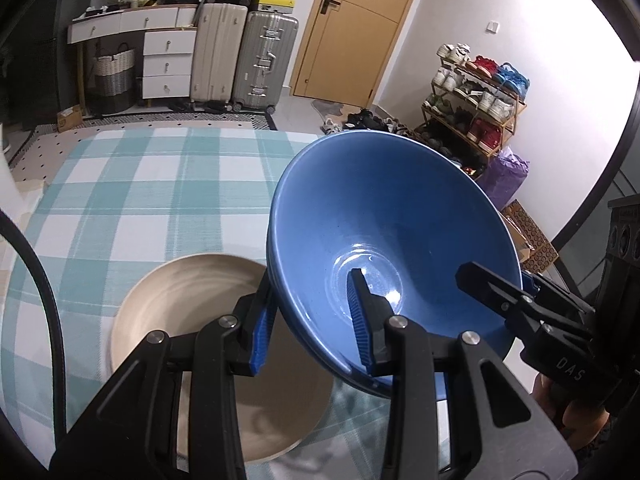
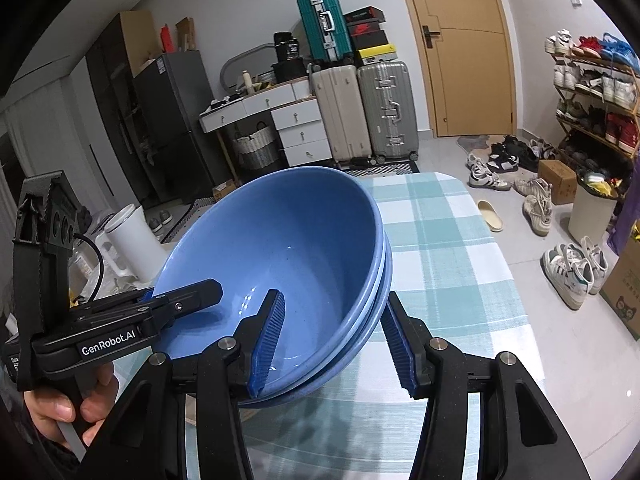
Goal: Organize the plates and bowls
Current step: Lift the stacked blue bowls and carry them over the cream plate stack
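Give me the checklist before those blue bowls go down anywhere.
1. Left gripper closed on the blue bowl stack, fingers straddling the rim: ok.
2. Right gripper closed on the opposite rim, outer finger touching only near its tip: ok.
3. Bowls nested, rims aligned: ok.
4. Stack level: not ok, tilted.
5. Beige plate below, visible part bare: ok.
6. Stack clear of the plate: cannot tell.
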The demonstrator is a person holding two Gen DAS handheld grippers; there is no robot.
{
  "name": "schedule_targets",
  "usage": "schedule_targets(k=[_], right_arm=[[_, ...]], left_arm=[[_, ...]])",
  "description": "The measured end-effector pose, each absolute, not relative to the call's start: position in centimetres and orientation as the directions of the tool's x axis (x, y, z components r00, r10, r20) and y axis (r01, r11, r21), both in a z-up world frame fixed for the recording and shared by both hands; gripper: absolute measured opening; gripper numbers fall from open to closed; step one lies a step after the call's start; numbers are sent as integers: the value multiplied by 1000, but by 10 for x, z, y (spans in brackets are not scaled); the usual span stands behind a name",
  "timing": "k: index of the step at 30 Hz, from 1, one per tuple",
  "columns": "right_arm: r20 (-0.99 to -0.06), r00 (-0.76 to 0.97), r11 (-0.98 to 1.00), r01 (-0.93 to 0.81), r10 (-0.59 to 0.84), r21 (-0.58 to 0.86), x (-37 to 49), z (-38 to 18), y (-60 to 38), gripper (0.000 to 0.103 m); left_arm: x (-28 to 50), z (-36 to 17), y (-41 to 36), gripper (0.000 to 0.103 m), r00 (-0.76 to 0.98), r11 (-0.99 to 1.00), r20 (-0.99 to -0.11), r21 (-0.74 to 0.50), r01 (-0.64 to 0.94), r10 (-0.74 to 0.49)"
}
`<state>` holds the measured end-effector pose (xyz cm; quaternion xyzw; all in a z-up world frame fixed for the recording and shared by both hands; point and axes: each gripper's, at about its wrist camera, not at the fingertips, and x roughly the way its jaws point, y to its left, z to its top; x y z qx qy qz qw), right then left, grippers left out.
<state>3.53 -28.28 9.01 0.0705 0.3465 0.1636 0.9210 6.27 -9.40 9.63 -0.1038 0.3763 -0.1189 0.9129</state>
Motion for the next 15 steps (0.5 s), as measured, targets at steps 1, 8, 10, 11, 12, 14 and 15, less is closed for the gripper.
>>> schedule_targets(k=[1, 8, 10, 11, 12, 14, 15], right_arm=[[-614, 706, 935, -257, 354, 244, 34, 91, -280, 51], [-611, 693, 924, -302, 383, 236, 31, 93, -253, 51], [-612, 689, 921, -312, 389, 233, 30, 92, -247, 51], [-613, 685, 919, -319, 393, 232, 30, 92, -242, 51], [-614, 682, 917, -324, 396, 232, 30, 91, -238, 51], [-619, 674, 914, -335, 403, 230, 32, 89, -229, 51], [-621, 671, 912, -340, 406, 230, 33, 88, -226, 51]], left_arm=[[60, 97, -91, 31, 691, 951, -661, -277, 135, -291], [41, 98, -63, 31, 708, 953, -653, -286, 99, -270], [34, 98, -54, 31, 711, 954, -652, -288, 87, -262], [32, 97, -49, 31, 713, 954, -652, -290, 81, -258], [30, 97, -45, 31, 713, 954, -653, -290, 73, -253], [28, 96, -38, 31, 714, 956, -656, -288, 62, -244], [27, 96, -34, 31, 716, 956, -656, -289, 55, -239]])
